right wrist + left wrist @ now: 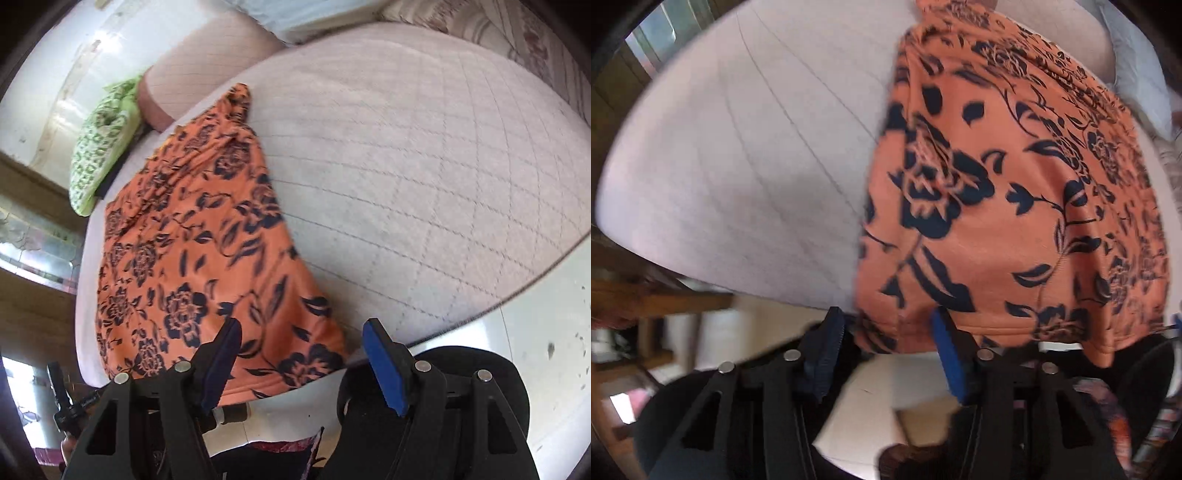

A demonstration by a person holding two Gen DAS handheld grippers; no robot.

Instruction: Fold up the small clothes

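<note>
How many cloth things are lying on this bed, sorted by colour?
Orange with dark flowers: 1, the garment
Green patterned: 1, the cushion
Pale blue: 1, the pillow
Total: 3

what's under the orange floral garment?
The orange floral garment lies spread on the quilted mattress, its near hem hanging past the bed edge. Whether anything else lies beneath the cloth is covered and cannot be seen.

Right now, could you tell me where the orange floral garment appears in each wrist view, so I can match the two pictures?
Left wrist: the orange floral garment fills the right half, its hem at the open fingers.
Right wrist: it lies left of centre, running toward the lower middle.
Shared landmark: the quilted pale mattress beneath it.
</note>
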